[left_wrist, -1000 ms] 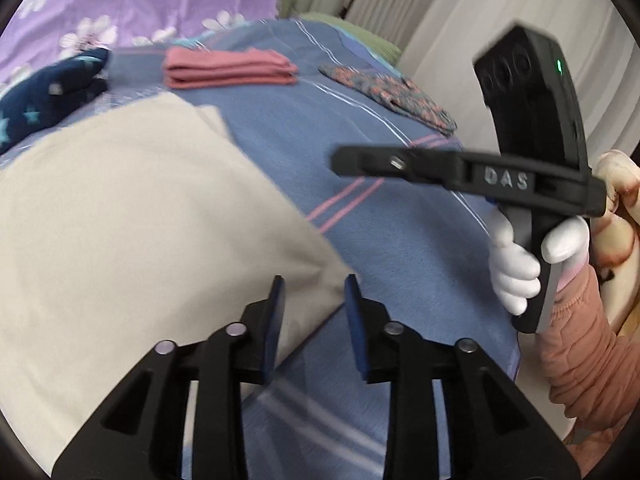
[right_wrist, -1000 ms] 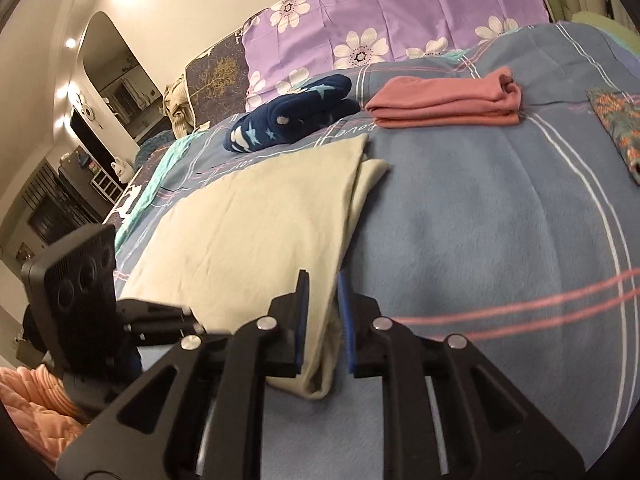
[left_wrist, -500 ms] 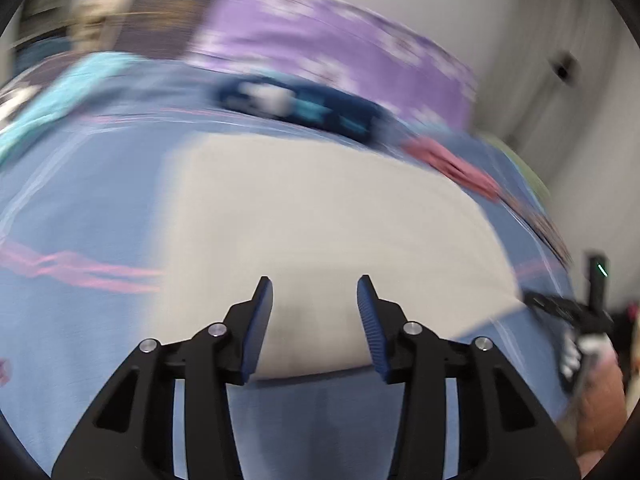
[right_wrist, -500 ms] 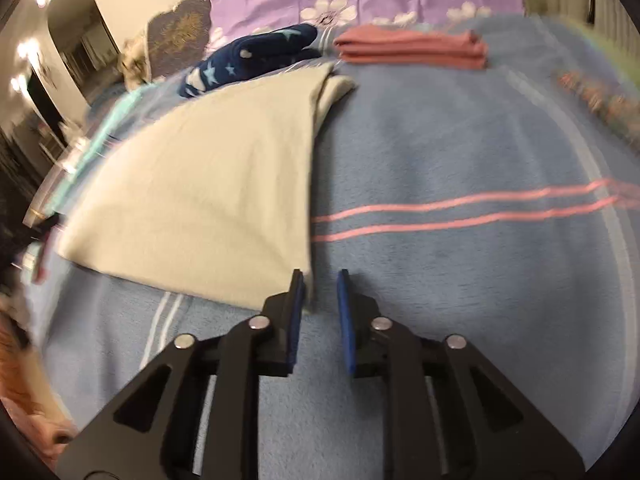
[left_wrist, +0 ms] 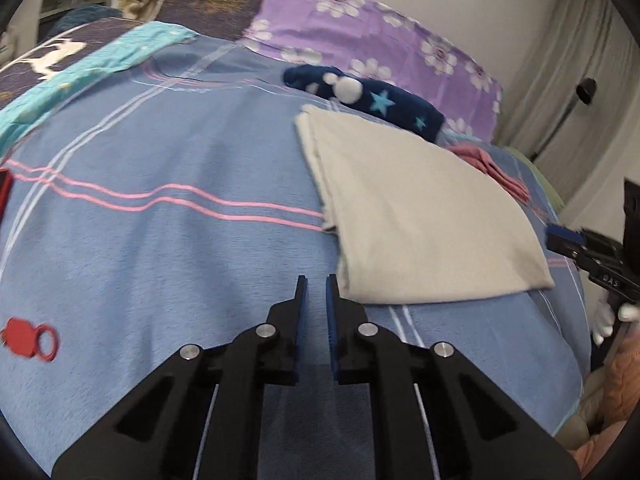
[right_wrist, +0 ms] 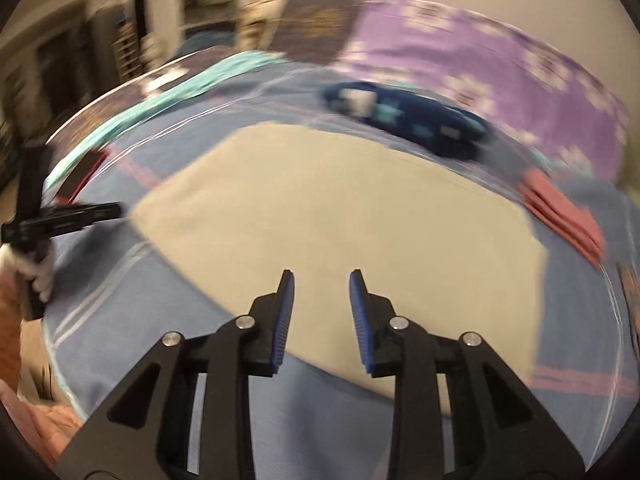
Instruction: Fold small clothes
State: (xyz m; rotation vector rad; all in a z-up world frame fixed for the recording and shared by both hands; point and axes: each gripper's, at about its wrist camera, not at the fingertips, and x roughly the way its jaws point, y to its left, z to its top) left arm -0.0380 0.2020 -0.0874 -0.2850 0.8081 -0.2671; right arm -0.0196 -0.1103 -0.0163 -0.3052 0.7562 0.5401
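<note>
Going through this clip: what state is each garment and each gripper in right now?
Cream cloth: folded, flat on the bedspread, held by neither gripper.
Pink garment: folded, behind the cream cloth.
Navy star garment: bunched near the pillow.
Left gripper: jaws just closing, nothing between.
Right gripper: jaws just opening, empty.

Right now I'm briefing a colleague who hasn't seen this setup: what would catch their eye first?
The cream cloth, folded flat, lies mid-bed on the blue striped blanket. Behind it a navy star-print garment rests against the purple floral bedding, with a folded pink garment to the cream cloth's right.
</note>
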